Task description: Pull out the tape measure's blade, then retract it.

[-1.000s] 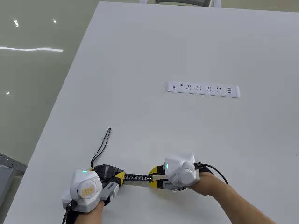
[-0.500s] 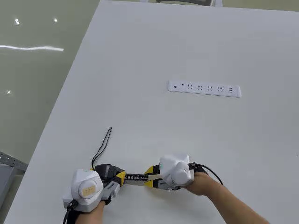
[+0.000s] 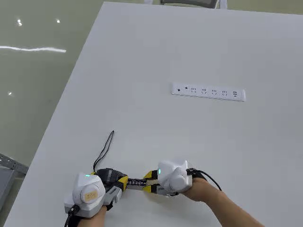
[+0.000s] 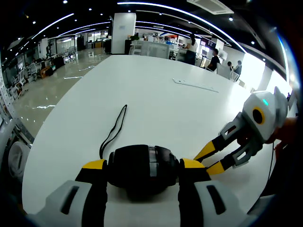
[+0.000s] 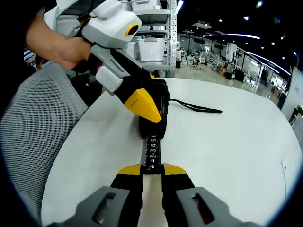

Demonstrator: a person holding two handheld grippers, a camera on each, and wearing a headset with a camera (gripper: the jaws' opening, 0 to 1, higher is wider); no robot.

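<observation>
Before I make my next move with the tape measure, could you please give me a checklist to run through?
1. Left gripper clamped on the tape measure case: ok, a yellow tip on each side.
2. Right gripper pinching the blade: ok.
3. Blade straight from case to right gripper: ok, a short length, no kink seen.
4. Strap away from the blade: ok, it trails across the table away from it.
5. Blade free to slide, not locked: cannot tell.
6. Power strip out of the way: ok, far across the table.
</observation>
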